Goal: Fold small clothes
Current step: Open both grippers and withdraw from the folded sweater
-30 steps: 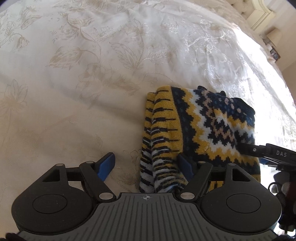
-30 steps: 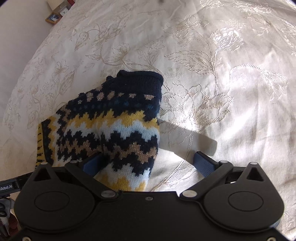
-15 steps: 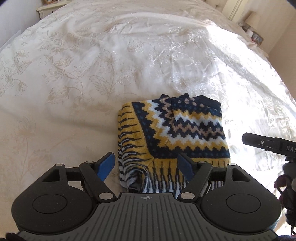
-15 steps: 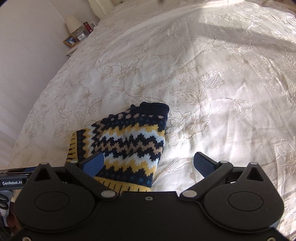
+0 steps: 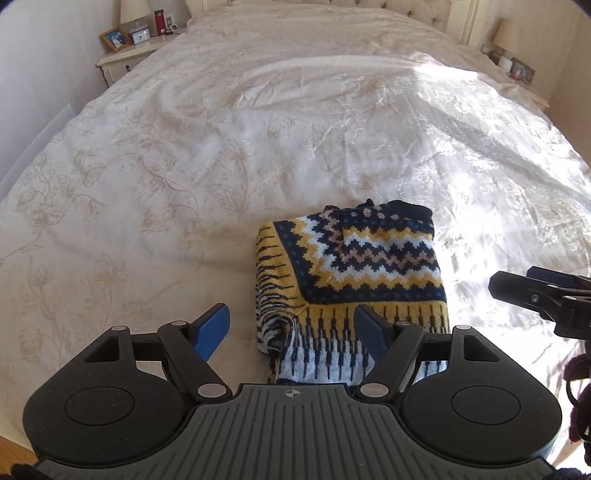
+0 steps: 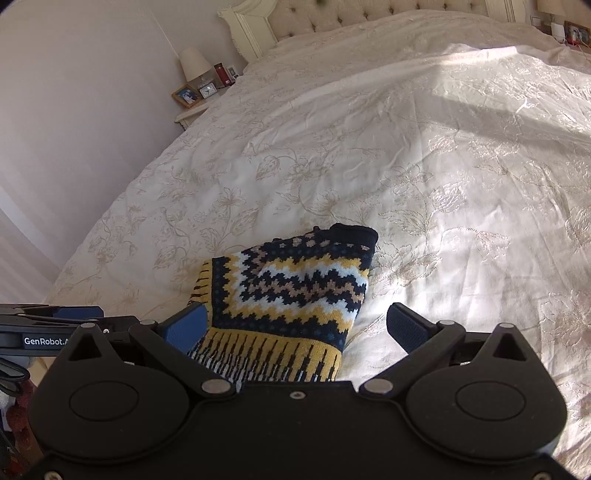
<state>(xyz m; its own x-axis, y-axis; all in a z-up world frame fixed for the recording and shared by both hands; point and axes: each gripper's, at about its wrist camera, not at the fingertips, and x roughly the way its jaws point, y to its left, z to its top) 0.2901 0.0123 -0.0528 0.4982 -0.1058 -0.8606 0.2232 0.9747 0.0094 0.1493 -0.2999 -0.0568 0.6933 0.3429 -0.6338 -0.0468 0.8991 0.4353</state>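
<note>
Both tools have pulled back and up from a second ago, so the whole bed (image 5: pixel 258 147) now shows, up to the headboard (image 6: pixel 351 18) and the nightstand (image 5: pixel 129 55). The folded sweater (image 5: pixel 354 266) lies flat near the foot of the bed. "GenRobot.A" reads on the left tool (image 5: pixel 291 330); it gapes wide, holding nothing. The right tool (image 6: pixel 295 326) is wide too, empty above the sweater's hem.
</note>
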